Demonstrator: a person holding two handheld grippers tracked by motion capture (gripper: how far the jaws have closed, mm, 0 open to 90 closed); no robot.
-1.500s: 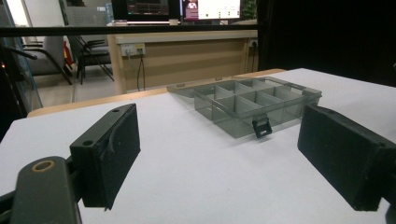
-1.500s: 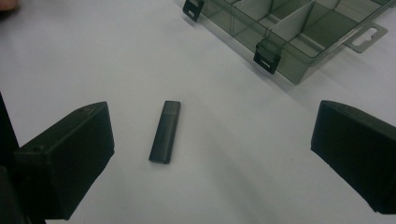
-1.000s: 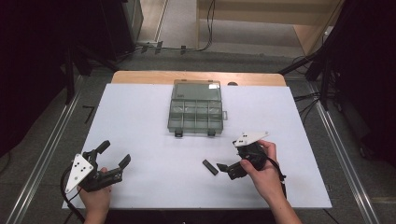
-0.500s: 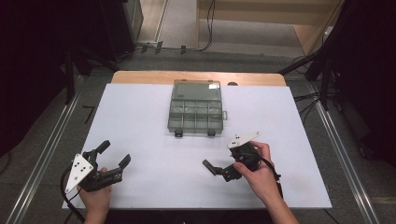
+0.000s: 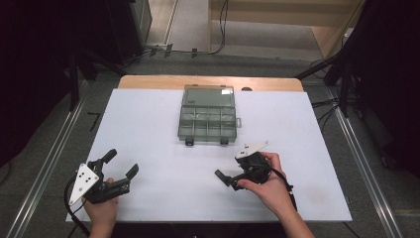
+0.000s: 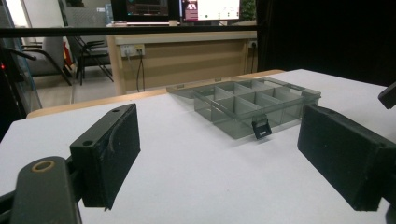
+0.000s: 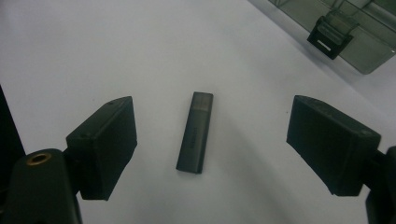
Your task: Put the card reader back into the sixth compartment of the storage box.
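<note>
**Right gripper closing in on the USB stick**

The right gripper point(image 5: 229, 177) has shifted leftward along the near part of the white table point(image 5: 148, 129) since a second ago and is now straddling the small dark USB stick point(image 7: 195, 132). Its jaws have just been narrowing from their widest, yet they are standing apart on either side of the stick, with clear table showing between each pad and the stick. In my judgement the pick-up is being set up, not yet made.

The stick is lying flat on the table, near the clear compartment box point(image 5: 208, 115) and to the right of centre. It is slim, rectangular and dark grey, with a short cap section at its far end.

The left gripper point(image 5: 121, 166) is resting at the near left corner, jaws wide, holding nothing, well apart from the stick.
</note>
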